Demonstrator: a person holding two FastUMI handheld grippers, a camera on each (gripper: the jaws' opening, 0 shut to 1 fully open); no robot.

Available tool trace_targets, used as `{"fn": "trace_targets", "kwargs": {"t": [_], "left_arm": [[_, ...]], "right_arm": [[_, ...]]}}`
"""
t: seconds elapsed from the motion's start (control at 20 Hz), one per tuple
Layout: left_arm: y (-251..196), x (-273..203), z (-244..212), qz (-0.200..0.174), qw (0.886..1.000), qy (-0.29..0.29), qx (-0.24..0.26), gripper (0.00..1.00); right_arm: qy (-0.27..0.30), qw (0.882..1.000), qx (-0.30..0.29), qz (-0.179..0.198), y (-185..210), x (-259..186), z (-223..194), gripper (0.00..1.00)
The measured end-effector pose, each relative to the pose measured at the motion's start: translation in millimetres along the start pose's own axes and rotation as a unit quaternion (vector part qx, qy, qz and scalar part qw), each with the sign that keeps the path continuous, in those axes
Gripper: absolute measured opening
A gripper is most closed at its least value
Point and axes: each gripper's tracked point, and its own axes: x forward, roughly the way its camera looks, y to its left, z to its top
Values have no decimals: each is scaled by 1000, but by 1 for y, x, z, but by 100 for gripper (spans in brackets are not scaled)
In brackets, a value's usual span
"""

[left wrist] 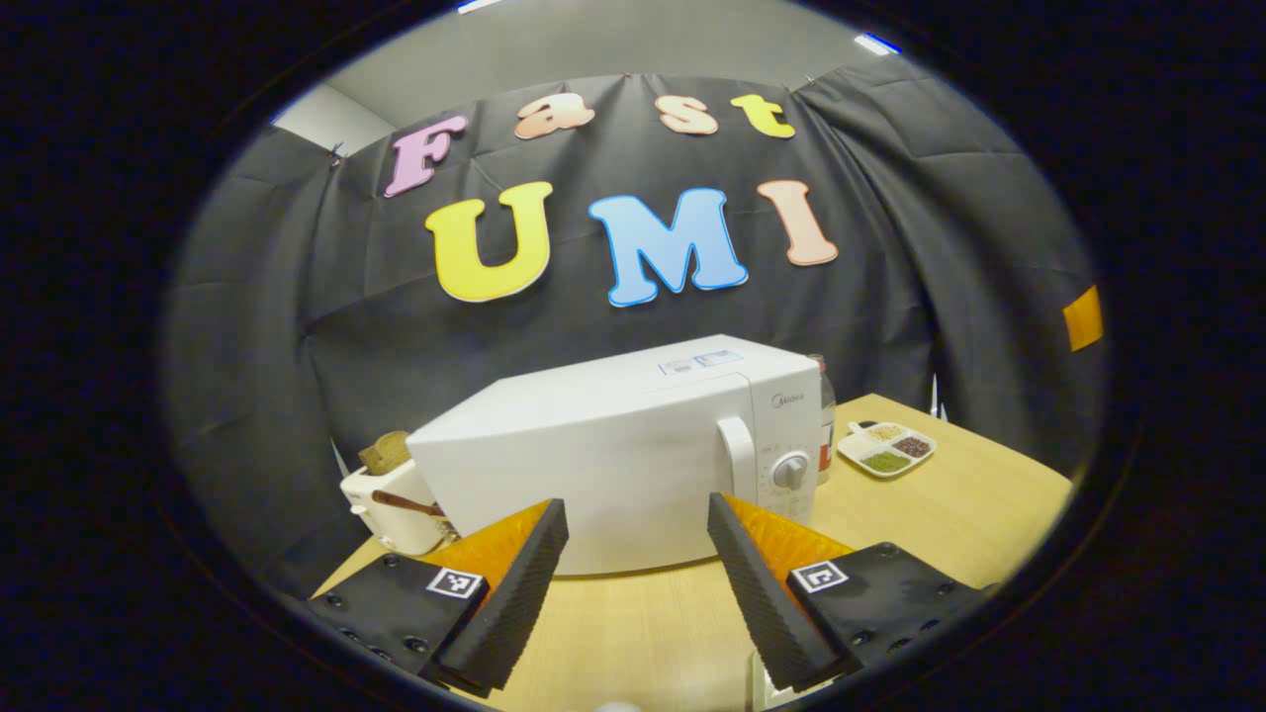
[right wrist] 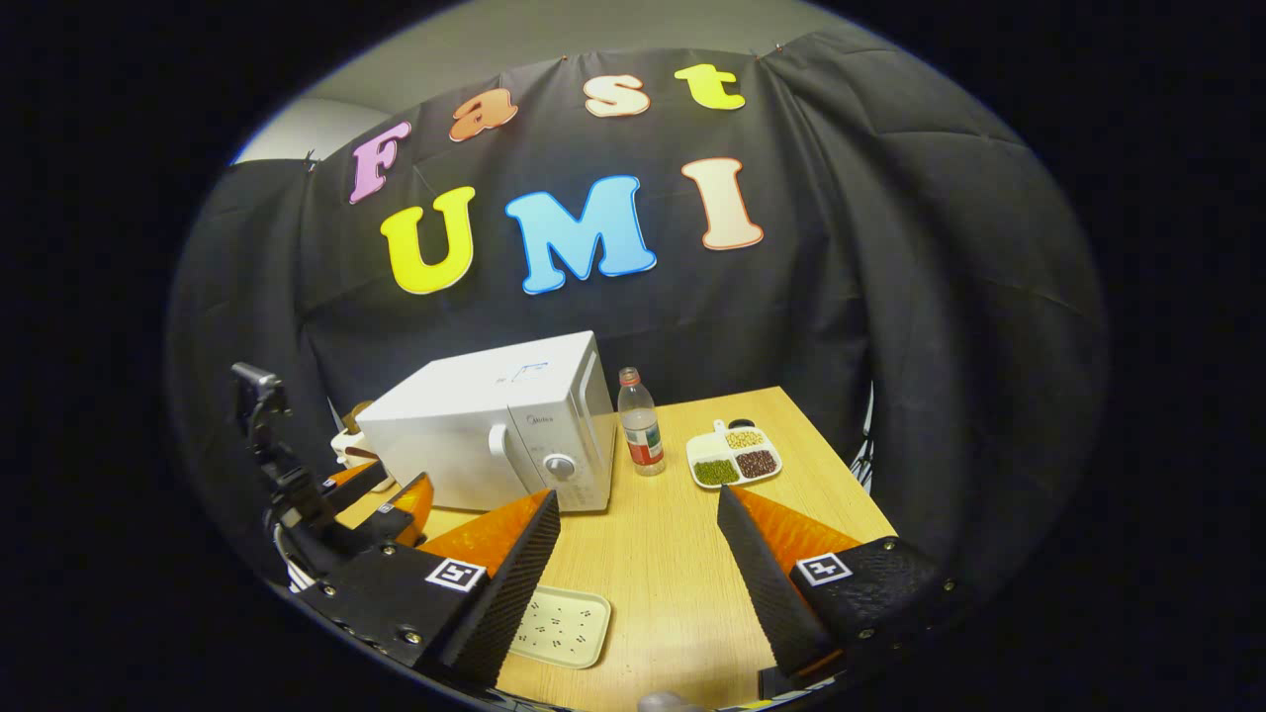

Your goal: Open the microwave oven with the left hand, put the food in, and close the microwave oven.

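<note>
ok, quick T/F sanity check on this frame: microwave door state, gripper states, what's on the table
1. The microwave door is shut. True.
2. The left gripper is clamped on the door handle. False: it is open and short of the handle, holding nothing.
3. A bottle stands beside the microwave on its control-knob side. True.
4. The divided dish of beans and grains sits inside the microwave. False: it lies on the table, beyond the bottle.
5. The right gripper is open and empty. True.
6. The small tray near the right gripper is stacked on the microwave. False: it lies flat on the table.
</note>
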Motion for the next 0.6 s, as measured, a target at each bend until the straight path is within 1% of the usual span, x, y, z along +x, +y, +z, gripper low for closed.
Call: {"fn": "trace_targets", "kwargs": {"t": [0.05, 0.2, 0.3, 0.35, 0.4, 0.6], "left_arm": [[10, -20, 14, 9, 1000, -3, -4, 100], [35, -75, 46, 28, 999, -10, -35, 100], [45, -112, 68, 42, 998, -17, -35, 97], [48, -131, 81, 44, 998, -25, -33, 94], [52, -147, 94, 49, 998, -34, -34, 99], [59, -195, 126, 65, 996, -51, -36, 99]], "right_arm": [[-9, 1000, -3, 5, 1, -4, 8, 98], [-38, 999, -22, 12, -2, -14, 28, 98], [-52, 998, -35, 11, -7, -24, 38, 98], [-60, 998, -35, 13, -10, -31, 44, 98], [-67, 997, -33, 14, -12, -38, 48, 98], [-85, 996, -13, 10, -24, -58, 61, 98]]}}
